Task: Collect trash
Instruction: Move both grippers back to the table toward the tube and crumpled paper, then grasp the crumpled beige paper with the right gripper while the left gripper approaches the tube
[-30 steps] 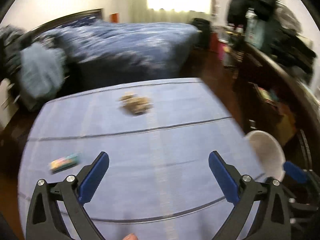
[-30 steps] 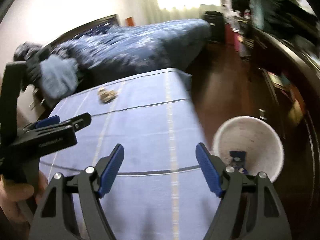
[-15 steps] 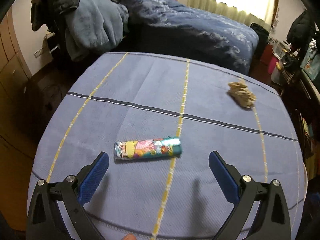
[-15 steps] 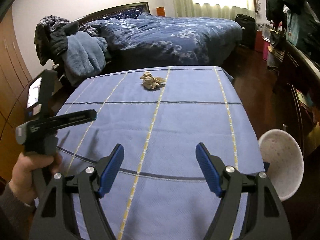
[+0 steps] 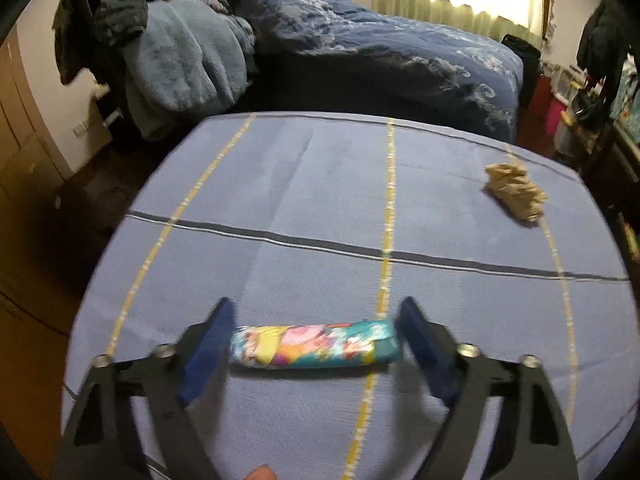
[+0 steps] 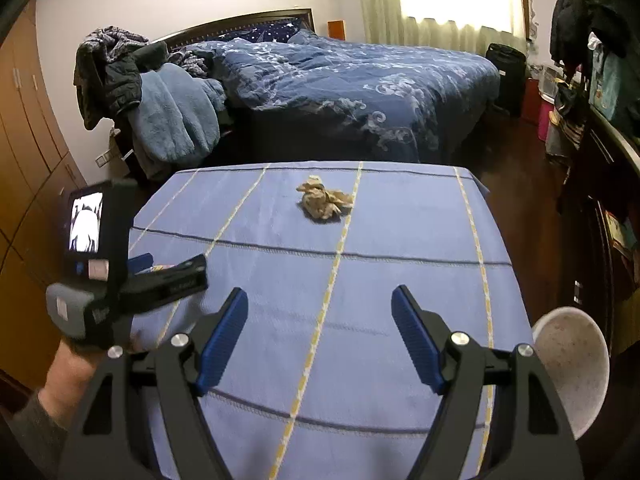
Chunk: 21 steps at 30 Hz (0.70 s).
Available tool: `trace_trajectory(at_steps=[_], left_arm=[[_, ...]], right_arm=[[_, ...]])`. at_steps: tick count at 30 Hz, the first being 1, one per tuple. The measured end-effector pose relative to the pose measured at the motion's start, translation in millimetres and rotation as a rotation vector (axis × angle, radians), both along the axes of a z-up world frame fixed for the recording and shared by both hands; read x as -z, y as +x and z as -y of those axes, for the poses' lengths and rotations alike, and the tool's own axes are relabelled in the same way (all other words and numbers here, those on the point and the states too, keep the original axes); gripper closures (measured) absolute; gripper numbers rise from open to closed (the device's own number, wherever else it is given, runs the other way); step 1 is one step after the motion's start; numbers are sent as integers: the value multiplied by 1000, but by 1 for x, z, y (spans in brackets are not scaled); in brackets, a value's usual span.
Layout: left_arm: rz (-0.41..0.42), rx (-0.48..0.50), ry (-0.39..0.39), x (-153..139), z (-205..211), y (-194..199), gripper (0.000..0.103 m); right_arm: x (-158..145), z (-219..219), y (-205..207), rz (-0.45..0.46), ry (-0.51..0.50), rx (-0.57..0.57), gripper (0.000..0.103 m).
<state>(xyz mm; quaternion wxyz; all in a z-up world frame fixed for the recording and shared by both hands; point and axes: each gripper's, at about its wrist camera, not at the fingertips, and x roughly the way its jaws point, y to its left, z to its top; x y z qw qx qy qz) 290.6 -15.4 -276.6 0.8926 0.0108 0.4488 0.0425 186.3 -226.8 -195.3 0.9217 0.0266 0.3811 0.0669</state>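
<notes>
A colourful rolled wrapper (image 5: 316,345) lies on the blue striped tablecloth (image 5: 320,200). My left gripper (image 5: 316,346) is open with one blue finger at each end of the wrapper, close but not pinching it. A crumpled tan paper wad (image 5: 514,192) lies at the table's far right; it also shows in the right wrist view (image 6: 324,200). My right gripper (image 6: 320,332) is open and empty above the near middle of the table. The left gripper (image 6: 168,276) shows low at the table's left edge in the right wrist view.
A white speckled bin (image 6: 572,364) stands off the table's right near corner. A bed with a blue duvet (image 6: 352,84) lies beyond the table. Clothes (image 6: 160,108) are piled at the back left. A dark cabinet (image 6: 608,184) lines the right side.
My left gripper has moved forward and down so its fingers now straddle the wrapper. The right gripper has swung slightly left and stays open.
</notes>
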Motion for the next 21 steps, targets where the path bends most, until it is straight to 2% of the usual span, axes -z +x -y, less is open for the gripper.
trace_trajectory(at_steps=[6,9,14,21], left_arm=[[39,36,5,1,-3,-5,25],[46,21,-29,-1,-11,-7,25],[58,-14,-67,-8,-27,-7,25],[74,-19,-64,-20,-39,-1,25]], right_arm=[[6,-6,28,-16,13,-13,28],[14,-10,48,-29,21,-20,28],[29,-17,102,-61,0,-6,28],[54,-35,171,-111,-54,2,28]])
